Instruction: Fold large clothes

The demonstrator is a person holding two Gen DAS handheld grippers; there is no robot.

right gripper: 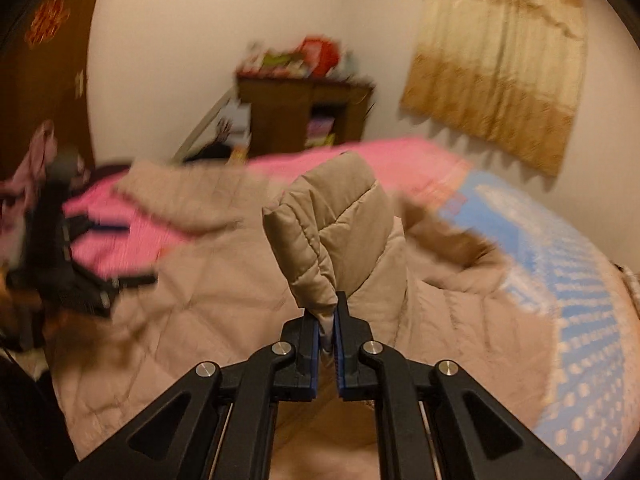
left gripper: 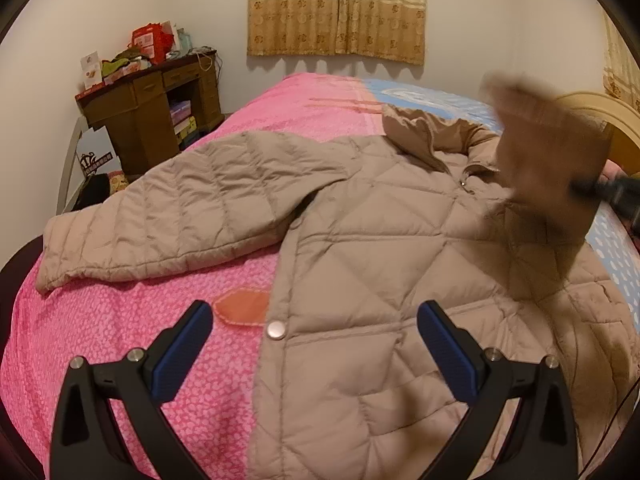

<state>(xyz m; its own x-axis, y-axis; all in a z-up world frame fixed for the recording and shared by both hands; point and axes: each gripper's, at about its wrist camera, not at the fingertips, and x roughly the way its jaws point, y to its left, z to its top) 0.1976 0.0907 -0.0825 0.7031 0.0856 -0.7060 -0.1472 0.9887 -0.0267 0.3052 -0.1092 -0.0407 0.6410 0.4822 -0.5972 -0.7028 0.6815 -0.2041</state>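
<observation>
Pale walls close off the room beyond my jaws, with a tan patterned curtain (left gripper: 336,8) hanging on the far wall and a dark wooden desk (left gripper: 156,120) piled with clutter in the corner, well past my left fingers. Nearer, the bed (left gripper: 120,340) fills almost everything ahead of me, its cover pink (left gripper: 312,108) on the side by my left jaws and blue with white dots (right gripper: 580,320) on the side by my right. Spread across it lies the beige quilted coat (left gripper: 360,240), front up, its body running from under my left jaws toward the collar (left gripper: 420,132) farther ahead. One sleeve (left gripper: 168,208) stretches flat over the pink cover, ahead and to the left of my left jaws. My left gripper (left gripper: 316,348) hovers with its jaws wide apart and nothing between them, straddling the coat's front edge, where a round metal snap (left gripper: 277,329) sits just ahead of the gap. My right gripper (right gripper: 329,322) has its jaws pinched tight on the cuff end of the other sleeve (right gripper: 336,232), which stands up in a padded fold directly ahead of the fingertips, lifted clear above the coat's body. Seen from my left side, that raised sleeve (left gripper: 548,152) is only a brown blur off to the right.
</observation>
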